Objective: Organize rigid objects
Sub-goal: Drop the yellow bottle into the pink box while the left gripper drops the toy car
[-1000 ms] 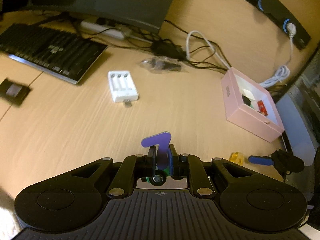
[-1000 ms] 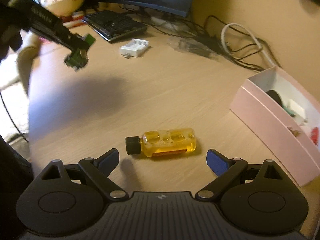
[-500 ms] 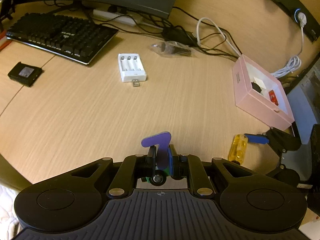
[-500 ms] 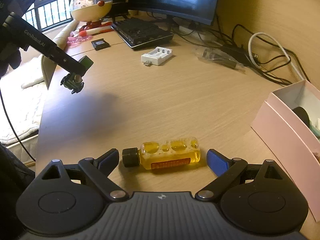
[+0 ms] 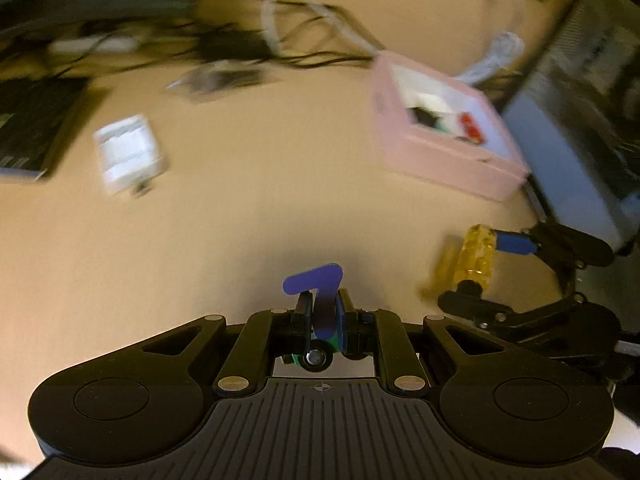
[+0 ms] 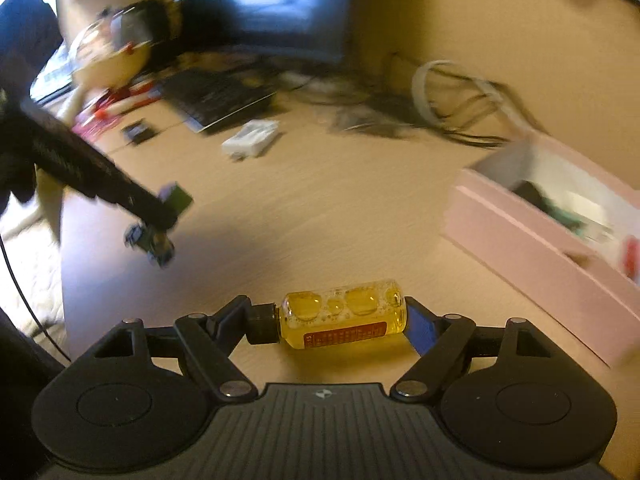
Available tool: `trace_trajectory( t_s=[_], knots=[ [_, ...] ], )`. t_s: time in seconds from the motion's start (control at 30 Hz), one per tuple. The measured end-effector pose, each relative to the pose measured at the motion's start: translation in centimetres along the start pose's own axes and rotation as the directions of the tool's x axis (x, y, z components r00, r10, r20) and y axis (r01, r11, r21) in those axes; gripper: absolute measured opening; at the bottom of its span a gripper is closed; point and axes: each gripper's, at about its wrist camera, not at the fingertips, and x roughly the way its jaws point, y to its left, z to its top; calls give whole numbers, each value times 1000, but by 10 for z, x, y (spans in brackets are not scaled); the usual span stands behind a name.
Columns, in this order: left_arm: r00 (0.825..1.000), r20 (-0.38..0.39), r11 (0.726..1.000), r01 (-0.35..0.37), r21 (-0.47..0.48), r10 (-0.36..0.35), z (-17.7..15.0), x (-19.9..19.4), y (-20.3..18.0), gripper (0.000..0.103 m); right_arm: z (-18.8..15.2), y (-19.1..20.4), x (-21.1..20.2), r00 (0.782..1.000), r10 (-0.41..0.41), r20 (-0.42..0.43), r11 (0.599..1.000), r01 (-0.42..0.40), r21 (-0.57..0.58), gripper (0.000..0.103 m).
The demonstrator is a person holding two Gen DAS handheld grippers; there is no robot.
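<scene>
A: On the left wrist view, we are clamping the left gripper (image 5: 322,312) shut on the purple number seven (image 5: 318,280) above the desk (image 5: 240,220)

B: On the right wrist view, we are closing the right gripper (image 6: 328,316) around the yellow liquid bottle (image 6: 344,312), pads touching both ends, near the pink box (image 6: 532,248)

Black ribbed tongs (image 6: 332,316), round side discs, silver screws, blue pads (image 6: 420,328), crosshair mark

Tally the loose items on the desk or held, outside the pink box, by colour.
Purple: 1, the number 7 piece in the left gripper
Yellow: 1, the small bottle between the closing jaws of the right gripper
White: 1, the battery charger
Black: 1, the small flat device
Total: 4
</scene>
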Motion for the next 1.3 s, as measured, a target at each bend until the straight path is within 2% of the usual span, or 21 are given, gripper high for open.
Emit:
trace_trajectory(
  t_s=[0.1, 0.17, 0.33, 0.4, 0.47, 0.57, 0.63, 0.77, 0.93, 1.1, 1.3],
  knots=[
    [996, 25, 994, 83, 65, -84, 23, 8, -15, 15, 3, -4, -28, 992, -126, 20, 988, 124, 92, 81],
    [989, 46, 984, 135, 120, -141, 44, 14, -27, 15, 5, -7, -45, 977, -211, 25, 969, 206, 137, 81],
    [966, 114, 941, 195, 277, -233, 120, 45, -63, 15, 5, -12, -71, 914, -405, 4, 895, 396, 205, 81],
    [962, 147, 928, 170, 331, -229, 157, 64, -79, 15, 2, -15, -75, 891, -454, -12, 865, 444, 232, 81],
    [962, 149, 924, 166, 344, -229, 191, 89, -93, 15, -3, -17, -79, 874, -486, -26, 839, 474, 268, 81],
    [973, 100, 935, 168, 312, -208, 229, 136, -109, 15, -11, -23, -85, 865, -501, -39, 816, 486, 313, 81],
    [979, 74, 950, 165, 264, -190, 241, 166, -112, 18, -17, -27, -85, 861, -506, -52, 804, 492, 332, 81],
    [981, 80, 964, 156, 218, -177, 239, 190, -105, 18, -25, -38, -77, 857, -509, -81, 787, 501, 361, 81],
    [965, 144, 959, 186, 212, -219, 217, 152, -83, 18, -19, -58, -70, 862, -503, -64, 785, 486, 384, 81],
    [963, 183, 973, 174, 150, -200, 156, 92, -43, 18, 14, -84, -53, 849, -529, 4, 792, 492, 361, 81],
    [991, 88, 993, 90, 83, -97, 62, 57, 0, 18, 47, -124, -2, 840, -542, -27, 769, 509, 386, 81]
  ],
)
